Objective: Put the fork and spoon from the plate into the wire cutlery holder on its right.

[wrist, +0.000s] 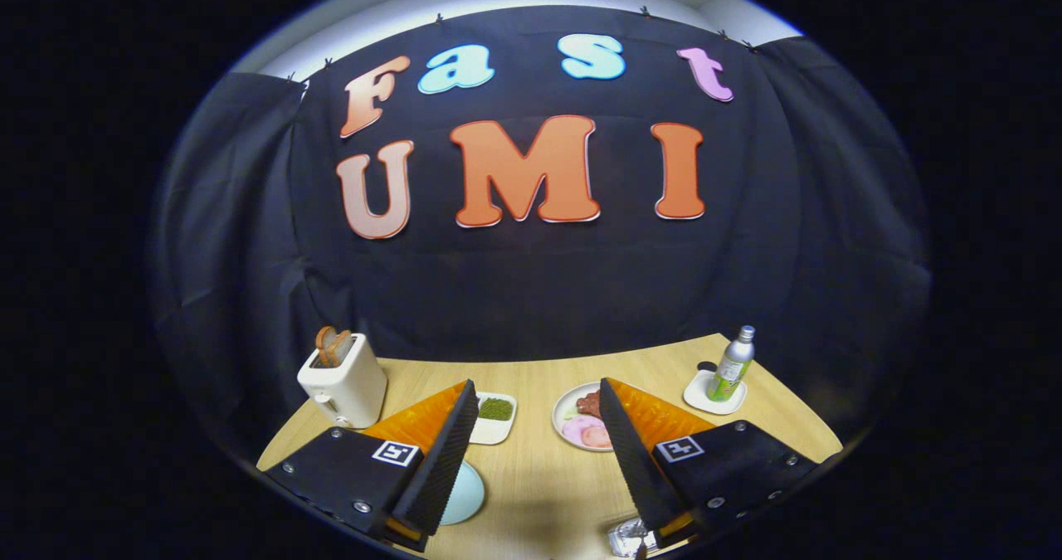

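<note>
The hand-held gripper [535, 452] is held wide open above the worktop [531, 477], nothing gripped. Fork and spoon cannot be made out; a pale blue plate [465, 494] is glimpsed under the left finger. A downward tilt is needed first.

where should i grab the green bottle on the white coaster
Grip the bottle round its straight body, below the narrow neck, coming in level from the near side. It stands upright on its coaster, beyond the right finger. The gripper is open, holding nothing.
</note>
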Action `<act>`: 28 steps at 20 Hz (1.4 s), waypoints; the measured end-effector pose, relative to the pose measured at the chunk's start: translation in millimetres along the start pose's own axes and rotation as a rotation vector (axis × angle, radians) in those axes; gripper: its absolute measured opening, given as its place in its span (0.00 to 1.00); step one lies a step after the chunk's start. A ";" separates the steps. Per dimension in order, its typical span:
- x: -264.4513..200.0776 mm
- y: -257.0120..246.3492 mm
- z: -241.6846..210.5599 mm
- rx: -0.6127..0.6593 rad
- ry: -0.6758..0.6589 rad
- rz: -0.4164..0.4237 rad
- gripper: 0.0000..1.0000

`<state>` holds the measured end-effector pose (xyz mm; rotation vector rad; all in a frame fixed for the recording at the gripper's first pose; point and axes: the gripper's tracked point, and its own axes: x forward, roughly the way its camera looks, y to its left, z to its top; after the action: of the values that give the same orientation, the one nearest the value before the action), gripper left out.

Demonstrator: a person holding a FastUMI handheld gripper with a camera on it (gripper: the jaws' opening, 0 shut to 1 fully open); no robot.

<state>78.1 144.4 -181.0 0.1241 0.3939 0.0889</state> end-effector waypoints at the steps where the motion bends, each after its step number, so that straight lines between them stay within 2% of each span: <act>1: 3.9 16.9 -9.2 -0.005 0.024 0.019 0.88; 8: 28.6 123.3 -62.5 -0.014 0.208 0.159 0.89; 14: 40.0 161.2 -145.4 -0.045 0.520 0.218 0.89; 18: 36.4 170.3 -209.3 -0.095 0.767 0.222 0.89; 24: 37.8 180.1 -267.8 -0.131 0.989 0.197 0.85; 26: 38.8 180.7 -285.1 -0.149 1.056 0.187 0.82; 28: 36.4 181.1 -289.9 -0.159 1.109 0.179 0.73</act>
<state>-12.1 357.3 -435.3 -0.0625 1.4787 0.3689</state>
